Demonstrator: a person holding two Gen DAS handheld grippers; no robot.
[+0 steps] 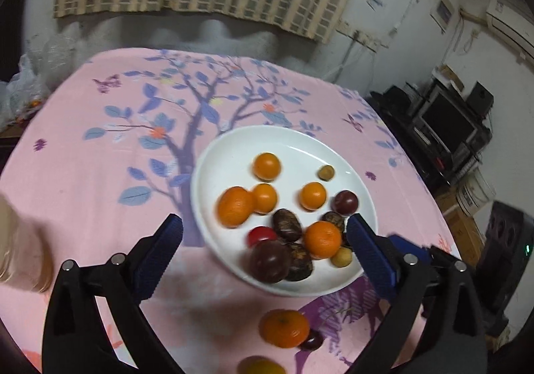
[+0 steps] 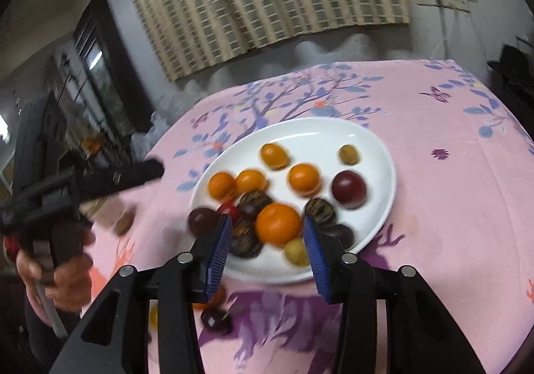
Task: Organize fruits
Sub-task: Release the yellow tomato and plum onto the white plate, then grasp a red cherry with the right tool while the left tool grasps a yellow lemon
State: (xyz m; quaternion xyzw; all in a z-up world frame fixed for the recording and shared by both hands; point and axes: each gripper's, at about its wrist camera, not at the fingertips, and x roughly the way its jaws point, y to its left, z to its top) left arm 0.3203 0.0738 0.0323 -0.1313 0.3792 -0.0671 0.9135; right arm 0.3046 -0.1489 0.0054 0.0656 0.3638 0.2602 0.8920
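A white plate on the pink tablecloth holds several oranges, dark plums, chestnut-like brown fruits and a red tomato. It also shows in the right wrist view. My left gripper is open and empty, just short of the plate's near rim. My right gripper is open, its jaws either side of a large orange on the plate, apart from it. On the cloth before the plate lie an orange, a dark cherry and a yellow fruit.
The left gripper body and the hand holding it show at the left of the right wrist view. A brown fruit lies on the cloth near it. A blurred pale object stands at left. Dark electronics sit beyond the table's right edge.
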